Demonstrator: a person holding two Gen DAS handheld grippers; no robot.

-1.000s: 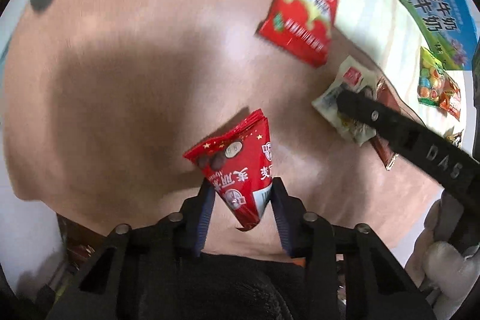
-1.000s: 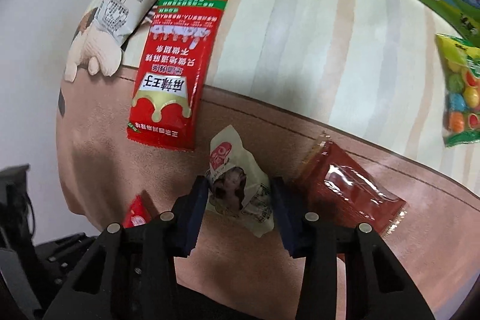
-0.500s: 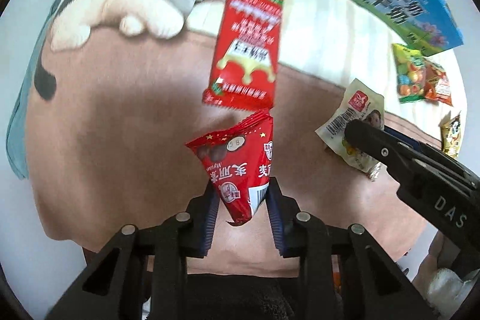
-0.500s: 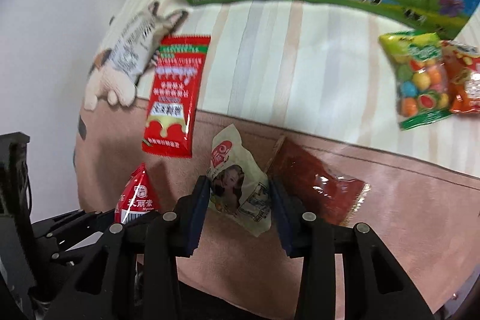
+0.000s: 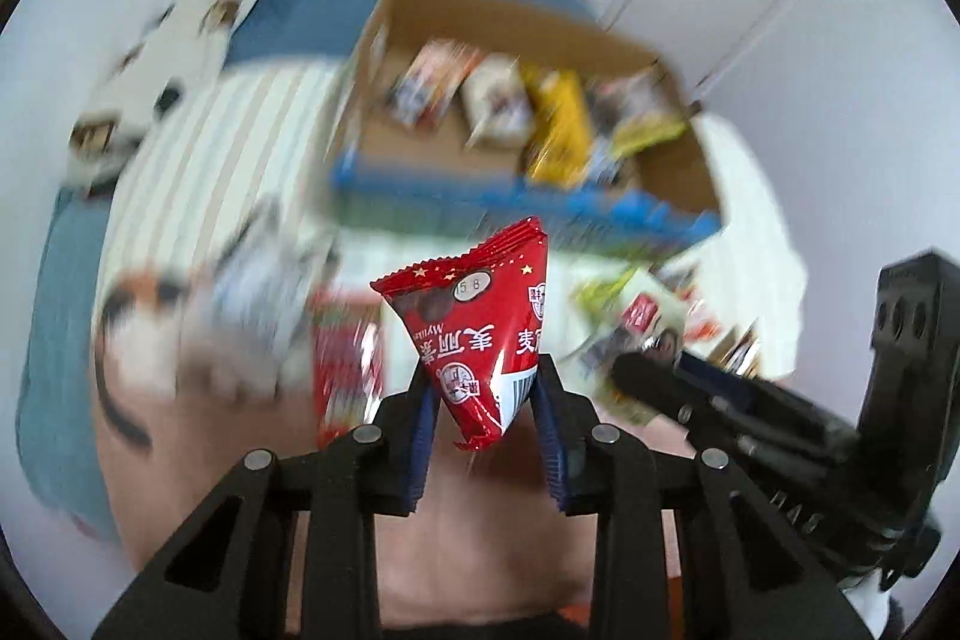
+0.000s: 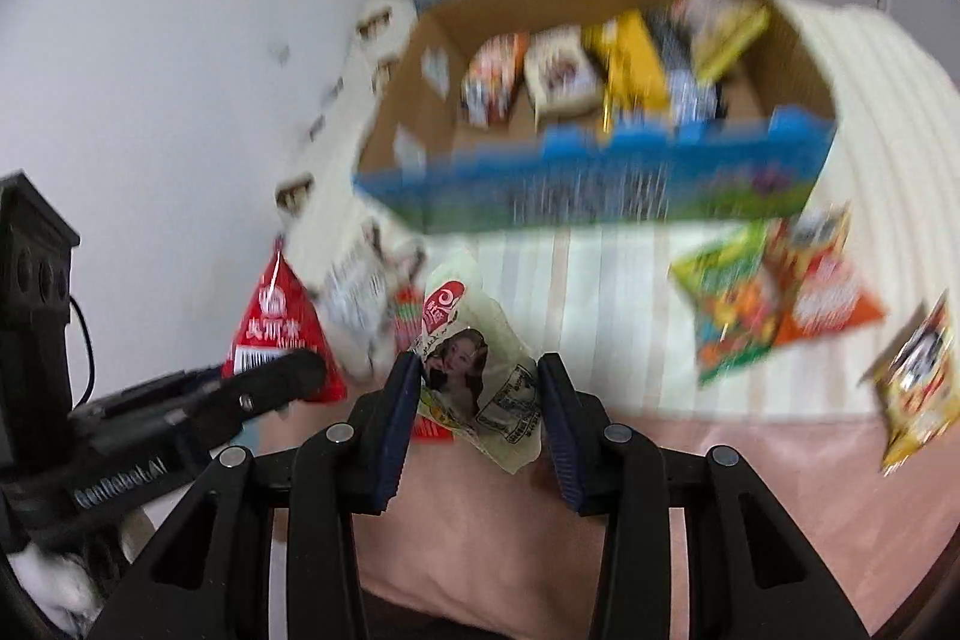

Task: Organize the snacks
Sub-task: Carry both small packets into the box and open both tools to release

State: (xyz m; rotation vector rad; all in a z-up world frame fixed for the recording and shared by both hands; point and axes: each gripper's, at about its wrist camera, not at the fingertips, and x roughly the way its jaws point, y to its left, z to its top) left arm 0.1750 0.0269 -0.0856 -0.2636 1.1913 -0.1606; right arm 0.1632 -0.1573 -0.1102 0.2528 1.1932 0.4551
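The left gripper (image 5: 485,394) is squeezed tight on a red snack bag (image 5: 477,334) shaped like a triangle. The bag is up in the air, above the pink blanket (image 5: 492,538). The right gripper (image 6: 478,400) is squeezed on a pale snack packet (image 6: 474,370) with a picture of a woman on it, and that packet is in the air too. From the right camera, the left gripper shows at the left edge with the red bag in its tip. Behind both grippers sits an open cardboard box (image 6: 600,196) with a blue and green front. It stands on a striped cloth (image 6: 600,316). Inside the box are more snacks, and one of them is a yellow packet (image 6: 633,64). On the striped cloth, in front of the box and to the right, lie a green candy bag (image 6: 729,304) and an orange bag (image 6: 825,292) just beside it. A yellow packet with a dark picture (image 6: 918,388) lies further right. Much of the scene is blurry.
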